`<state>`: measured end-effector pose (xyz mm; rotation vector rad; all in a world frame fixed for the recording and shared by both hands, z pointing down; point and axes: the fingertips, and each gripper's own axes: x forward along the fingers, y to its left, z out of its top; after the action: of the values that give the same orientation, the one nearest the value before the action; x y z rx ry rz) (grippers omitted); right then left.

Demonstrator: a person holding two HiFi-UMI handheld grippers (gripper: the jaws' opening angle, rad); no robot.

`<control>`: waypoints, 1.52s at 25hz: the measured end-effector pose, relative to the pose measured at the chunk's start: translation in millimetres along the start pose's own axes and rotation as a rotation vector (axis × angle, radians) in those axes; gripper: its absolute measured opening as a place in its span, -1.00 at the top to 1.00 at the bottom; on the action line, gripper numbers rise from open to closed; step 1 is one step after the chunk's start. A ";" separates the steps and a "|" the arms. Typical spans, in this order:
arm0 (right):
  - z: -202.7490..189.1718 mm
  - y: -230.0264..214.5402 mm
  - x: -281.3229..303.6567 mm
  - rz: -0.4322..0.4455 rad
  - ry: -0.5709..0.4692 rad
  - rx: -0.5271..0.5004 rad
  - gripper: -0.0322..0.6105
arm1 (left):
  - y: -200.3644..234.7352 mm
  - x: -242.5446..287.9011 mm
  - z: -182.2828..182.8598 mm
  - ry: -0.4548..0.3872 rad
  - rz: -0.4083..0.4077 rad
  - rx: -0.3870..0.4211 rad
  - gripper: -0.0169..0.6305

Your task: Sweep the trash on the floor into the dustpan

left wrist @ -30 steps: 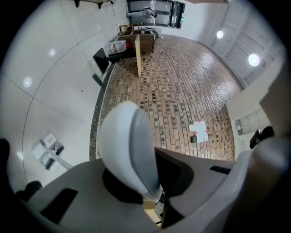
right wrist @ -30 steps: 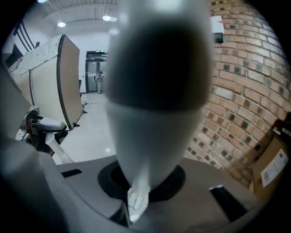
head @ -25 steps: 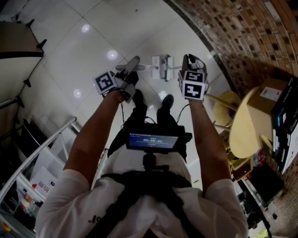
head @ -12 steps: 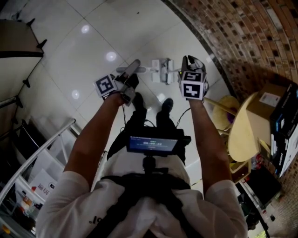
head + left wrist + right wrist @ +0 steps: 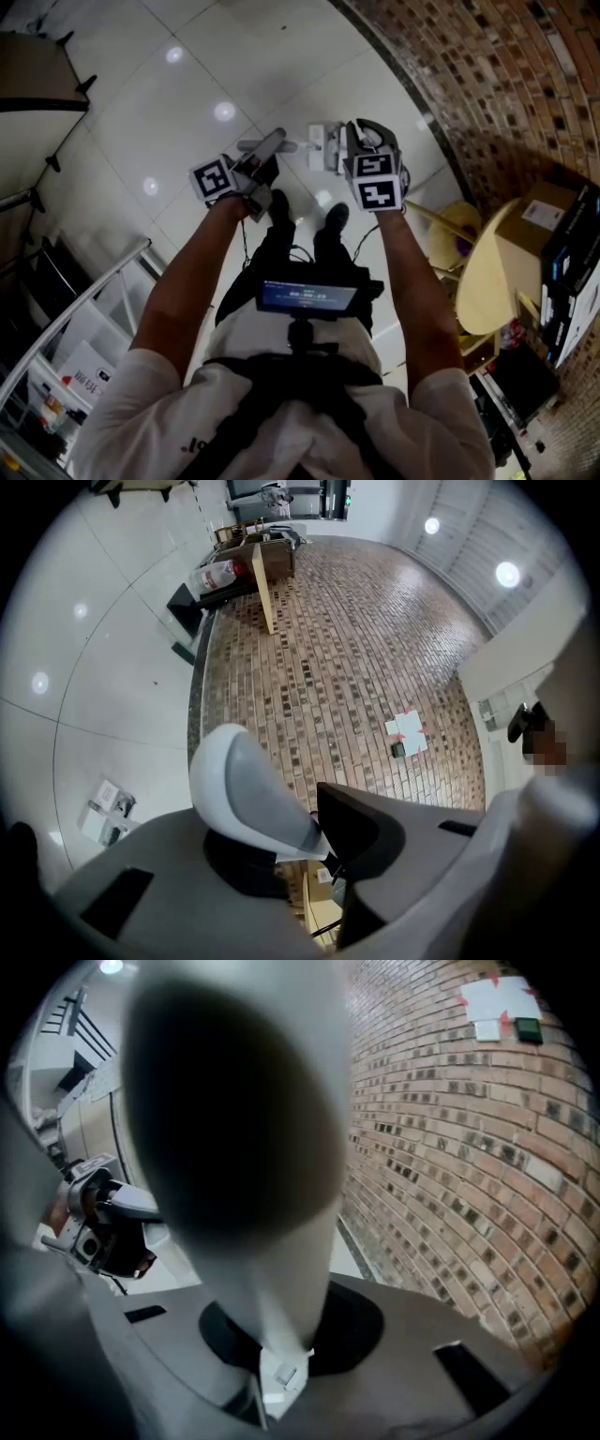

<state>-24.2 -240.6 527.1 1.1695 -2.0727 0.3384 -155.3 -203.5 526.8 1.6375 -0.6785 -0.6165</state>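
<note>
I hold each tool by its top end, likely so I can work standing. The left gripper (image 5: 314,841) has its jaws clamped on the grey handle (image 5: 248,789), the right gripper (image 5: 281,1363) on the white handle (image 5: 253,1147). Both pairs have just eased open slightly, handles between them. The trash (image 5: 317,141), white scraps, lies on the floor (image 5: 187,84) just left of the right gripper. I cannot see the dustpan.

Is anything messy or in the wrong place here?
Yes. A white piece of what looks like rubbish lies loose on the glossy white tiled floor, just ahead of the person's black shoes. Nothing else seems spilled.
</note>
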 end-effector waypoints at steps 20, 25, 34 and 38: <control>9.6 91.3 -11.9 0.320 -0.008 -0.193 0.47 | -14.9 18.5 6.7 -0.035 -0.088 -0.008 0.64; 4.7 100.1 -10.1 0.324 0.005 -0.205 0.36 | 5.1 5.4 -0.7 -0.021 -0.018 -0.097 0.64; 5.2 97.3 -11.5 0.389 0.036 -0.227 0.27 | 0.8 5.0 12.1 -0.028 -0.034 -0.054 0.64; 3.7 100.1 -13.1 0.424 0.050 -0.243 0.25 | 0.1 3.8 14.6 -0.025 -0.034 -0.054 0.65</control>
<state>-104.1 -178.9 526.8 0.5699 -2.2354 0.2979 -163.2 -216.1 524.5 1.5966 -0.6484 -0.6756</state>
